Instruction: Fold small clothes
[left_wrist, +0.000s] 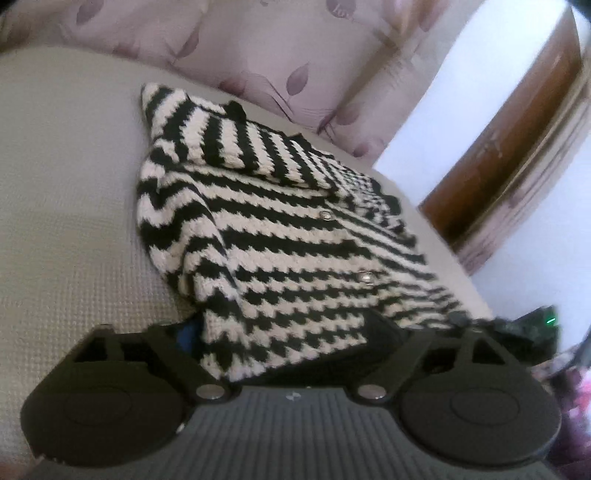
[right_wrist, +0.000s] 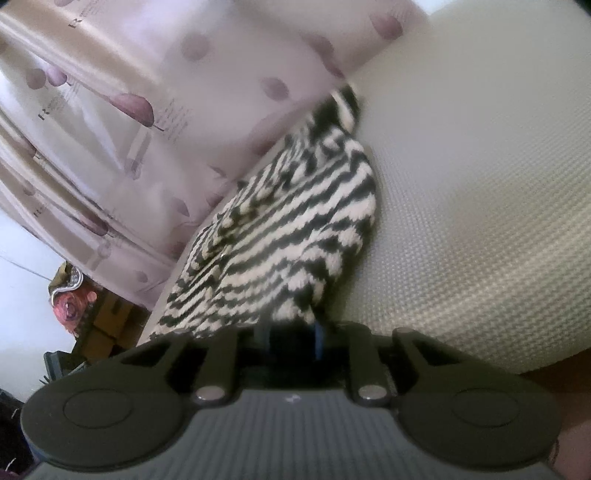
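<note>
A black-and-white striped cardigan (left_wrist: 266, 236) is lying on a pale textured bed (left_wrist: 66, 206), partly folded, with one sleeve turned over its upper part and two small metallic buttons (left_wrist: 365, 277) showing on the front. Its far edge is lying close to a leaf-printed curtain (left_wrist: 258, 48) that is hanging just behind the bed. No container is showing in either view.

The left gripper (left_wrist: 295, 343) is sitting at the near hem of the cardigan. Its fingers are standing apart, with the hem lying between them; the pads do not appear to be pressing on the knit, though the tips are partly hidden beneath it.

The right gripper (right_wrist: 291, 339) is sitting at another edge of the same cardigan (right_wrist: 280, 236). Its fingers are standing nearly closed, and the knit is running down into the narrow gap between them, so they appear to be pinching it; the contact itself is dark and blurred.

In the left wrist view the bed is lying bare to the left of the cardigan, giving open room there. To the right the bed edge is falling away towards a wooden door frame (left_wrist: 517, 140) and a white wall. In the right wrist view bare bed (right_wrist: 480, 206) is stretching to the right, while the curtain (right_wrist: 129, 110) is crowding the left.
</note>
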